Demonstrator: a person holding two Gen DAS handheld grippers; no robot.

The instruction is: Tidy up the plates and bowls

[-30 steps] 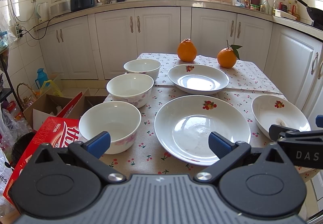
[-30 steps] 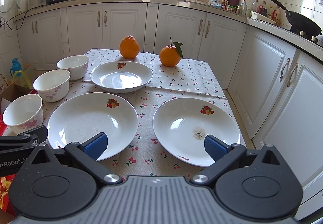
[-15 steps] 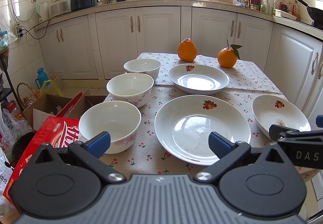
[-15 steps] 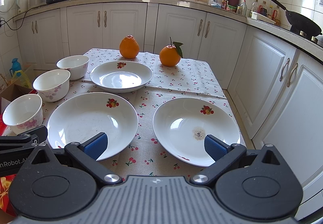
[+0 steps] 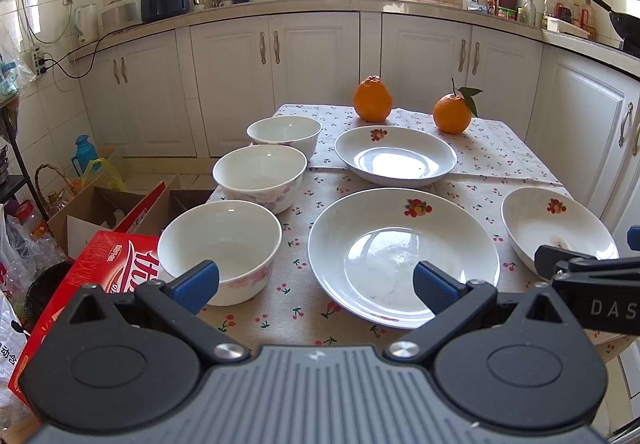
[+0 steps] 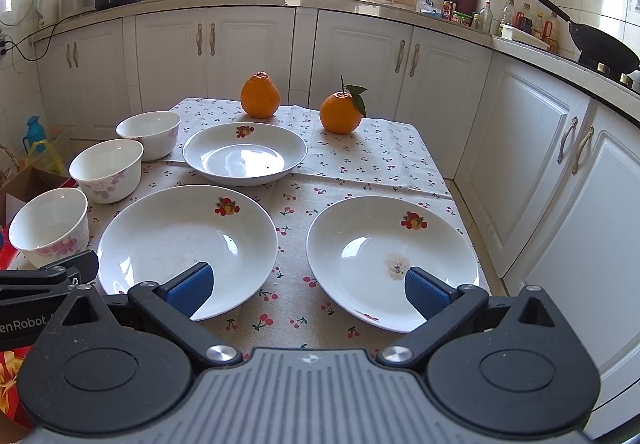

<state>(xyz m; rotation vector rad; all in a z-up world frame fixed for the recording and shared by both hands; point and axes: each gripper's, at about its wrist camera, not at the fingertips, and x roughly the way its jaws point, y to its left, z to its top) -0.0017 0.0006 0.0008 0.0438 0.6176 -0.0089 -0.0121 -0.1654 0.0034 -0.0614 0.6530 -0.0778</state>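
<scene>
Three white bowls stand in a row along the table's left side: near (image 5: 220,250), middle (image 5: 259,176), far (image 5: 284,134). Three white plates with fruit prints lie on the cloth: near left (image 5: 402,256), near right (image 6: 392,260), far (image 5: 395,158). My left gripper (image 5: 316,284) is open and empty, hovering at the table's front edge between the near bowl and the near left plate. My right gripper (image 6: 306,290) is open and empty, hovering between the two near plates.
Two oranges (image 5: 372,100) (image 5: 452,113) sit at the table's far end. A red carton (image 5: 100,268) and open cardboard boxes (image 5: 108,208) stand on the floor left of the table. White cabinets (image 6: 540,164) run close along the right and back.
</scene>
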